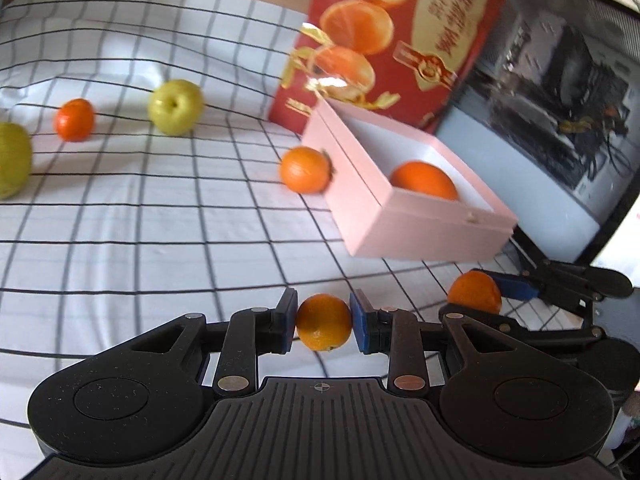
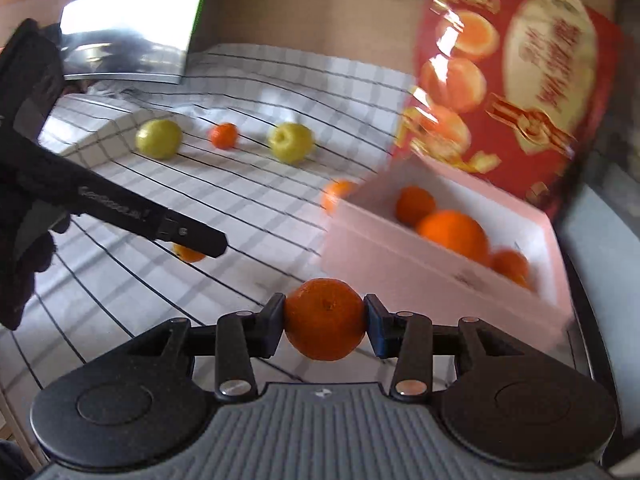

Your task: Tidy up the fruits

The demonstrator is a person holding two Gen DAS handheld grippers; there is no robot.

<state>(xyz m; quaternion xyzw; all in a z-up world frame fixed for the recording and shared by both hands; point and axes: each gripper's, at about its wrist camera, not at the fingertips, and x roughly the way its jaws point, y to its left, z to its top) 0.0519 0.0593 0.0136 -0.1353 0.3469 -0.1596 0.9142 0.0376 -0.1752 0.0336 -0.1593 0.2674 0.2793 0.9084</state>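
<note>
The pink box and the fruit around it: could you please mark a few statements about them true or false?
1. Each pair of tongs is shut on an orange. True: the left tongs grip a small orange, and the right tongs grip another orange.
2. The pink box is empty. False: the right wrist view shows three oranges in it, the largest in the middle.
3. Two green apples lie on the checked cloth. True: one and another.
4. An orange lies between the two apples. True: a small one.
5. The pink box has its lid closed. False: it stands open on top.
</note>
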